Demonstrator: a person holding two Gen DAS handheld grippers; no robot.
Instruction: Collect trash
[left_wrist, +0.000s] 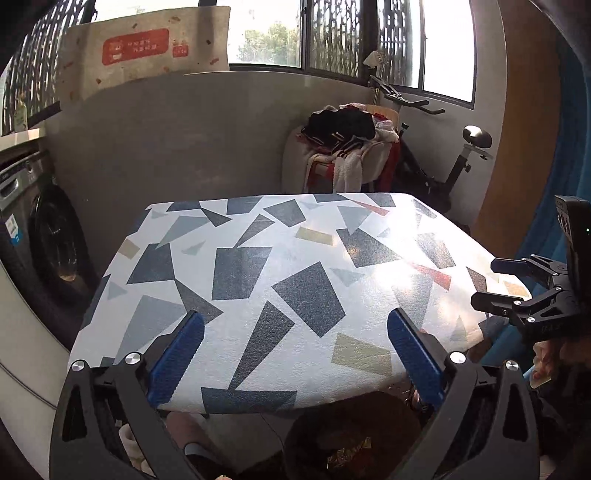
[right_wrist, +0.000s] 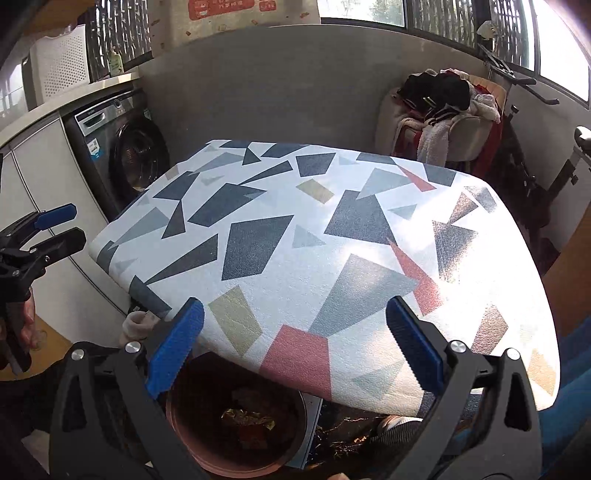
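A round brown bin (right_wrist: 207, 439) stands on the floor under the near edge of the table (right_wrist: 332, 236). It holds crumpled wrappers (right_wrist: 247, 421), some gold. The bin also shows in the left wrist view (left_wrist: 314, 446), with a gold wrapper (left_wrist: 347, 456) inside. My left gripper (left_wrist: 295, 354) is open and empty above the table's near edge. My right gripper (right_wrist: 295, 343) is open and empty, over the table edge and the bin. The right gripper also shows in the left wrist view (left_wrist: 491, 284), and the left gripper in the right wrist view (right_wrist: 70, 225). The table top carries no loose items.
A washing machine (right_wrist: 125, 155) stands to the left. A chair piled with clothes (right_wrist: 443, 107) and an exercise bike (left_wrist: 436, 155) stand behind the table on the right. A grey wall (left_wrist: 184, 140) with windows above runs behind. A person's foot (right_wrist: 395, 424) is beside the bin.
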